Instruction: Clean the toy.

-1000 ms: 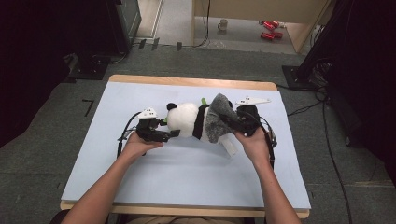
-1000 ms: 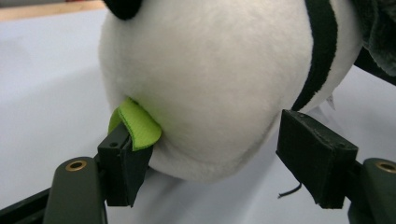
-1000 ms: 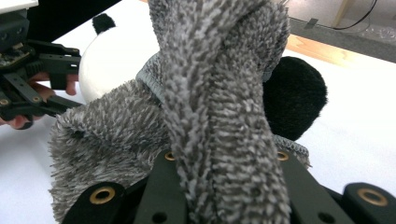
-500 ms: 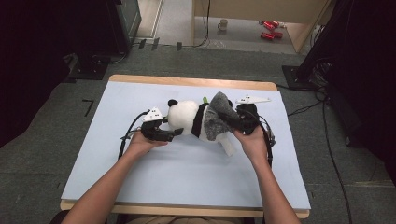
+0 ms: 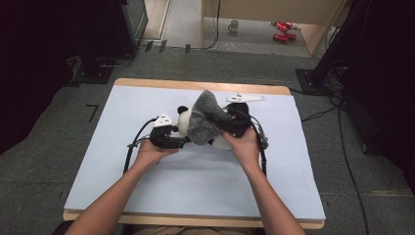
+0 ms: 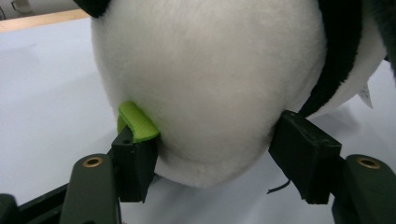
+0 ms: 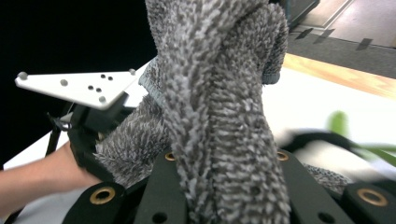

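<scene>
A black-and-white panda plush [image 5: 183,123] lies on its side in the middle of the pale blue table top [image 5: 195,176]. My left gripper [image 5: 180,142] is shut on its white head [image 6: 210,84], one jaw pressing in on each side, and a green pad [image 6: 135,123] sits on one jaw. My right gripper [image 5: 229,123] is shut on a grey shaggy cloth [image 5: 203,120], which drapes over the panda's body and hides most of it. In the right gripper view the cloth [image 7: 219,107] rises bunched from between the jaws of the right gripper [image 7: 224,186].
The table has a wooden rim [image 5: 195,84]. On the floor beyond it stand red cans [image 5: 281,32] and a mug [image 5: 235,24]. Dark equipment stands [image 5: 107,44] flank the table, and cables [image 5: 342,147] trail on the floor at the right.
The right gripper has carried the grey cloth leftward and up over the panda, which it now covers more. The left gripper has kept its grip on the head, shifting slightly right.
</scene>
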